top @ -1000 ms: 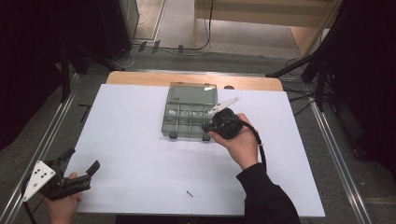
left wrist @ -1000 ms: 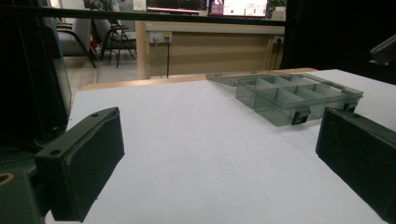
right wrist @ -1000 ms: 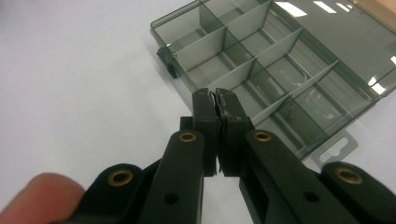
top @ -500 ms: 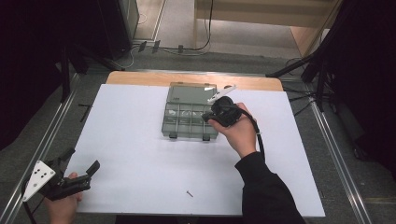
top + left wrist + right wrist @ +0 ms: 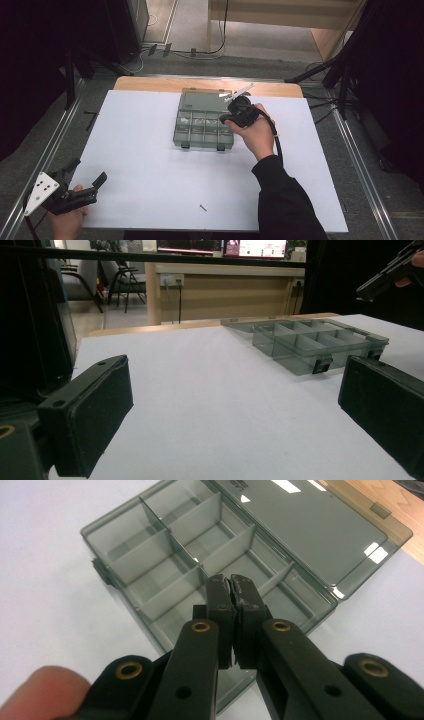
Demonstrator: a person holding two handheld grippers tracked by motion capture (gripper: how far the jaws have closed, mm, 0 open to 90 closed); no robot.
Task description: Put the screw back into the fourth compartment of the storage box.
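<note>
Open compartment box [image 5: 203, 126] on the white table [image 5: 150, 165], directly beneath the right gripper [image 5: 230, 582], which has shifted from its near edge toward its far compartments, jaws pressed together, probably carrying something small for deposit. Left gripper [image 5: 82, 187] idle, jaws apart.

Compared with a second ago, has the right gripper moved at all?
Yes. In the high view the right gripper has shifted up the picture, from the compartment box's near right corner toward its open lid, jaws shut.
</note>
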